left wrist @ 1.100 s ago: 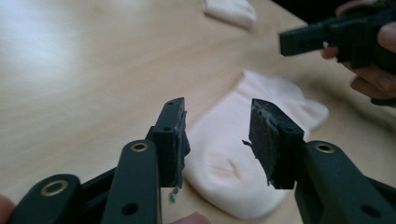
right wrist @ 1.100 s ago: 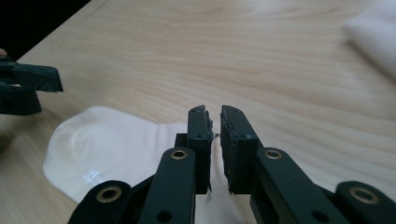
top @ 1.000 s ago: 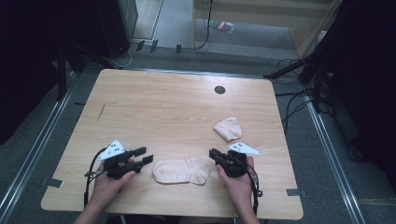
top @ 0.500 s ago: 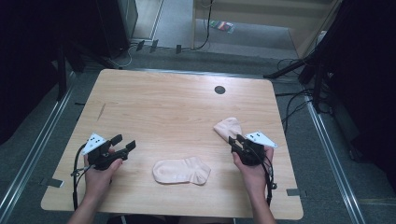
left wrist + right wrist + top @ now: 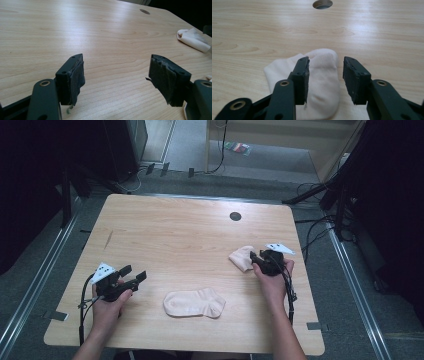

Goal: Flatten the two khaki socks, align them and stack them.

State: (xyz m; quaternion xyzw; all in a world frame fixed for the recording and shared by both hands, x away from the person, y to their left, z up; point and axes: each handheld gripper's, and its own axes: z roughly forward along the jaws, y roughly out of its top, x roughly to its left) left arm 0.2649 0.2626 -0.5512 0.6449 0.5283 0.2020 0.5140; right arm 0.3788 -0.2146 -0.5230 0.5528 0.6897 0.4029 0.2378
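Forearms are seen entering from the near edge of the bench [image 5: 200, 220], one gripper held in each hand. Nearest the person, between the two hands, a flat pale sock [image 5: 195, 303] is laid out lengthwise on the wood, touched by neither gripper.

Left gripper [image 5: 134, 274] is held over the near-left part of the bench, well apart from both socks. Its fingers [image 5: 72, 78] are spread wide with nothing between them; only bare wood grain is recorded in the gap in the left gripper view. Frayed padding is noted on the inner faces.

Right gripper [image 5: 256, 260] is held farther out, at the right side of the bench, at the folded sock [image 5: 241, 258]. In the right gripper view this folded sock [image 5: 322, 82] is seen lying under and between the fingers [image 5: 302, 77], which are parted to either side of its rounded end. The cloth is not pinched; a gap is visible on both sides. Whether the fingertips touch the fabric cannot be told. The same sock is recorded at the far right in the left gripper view [image 5: 193, 38].

Beyond both socks, a round cable hole [image 5: 235, 216] is noted near the far edge of the bench. Past the bench, grey floor [image 5: 280, 160] and trailing cables are seen.
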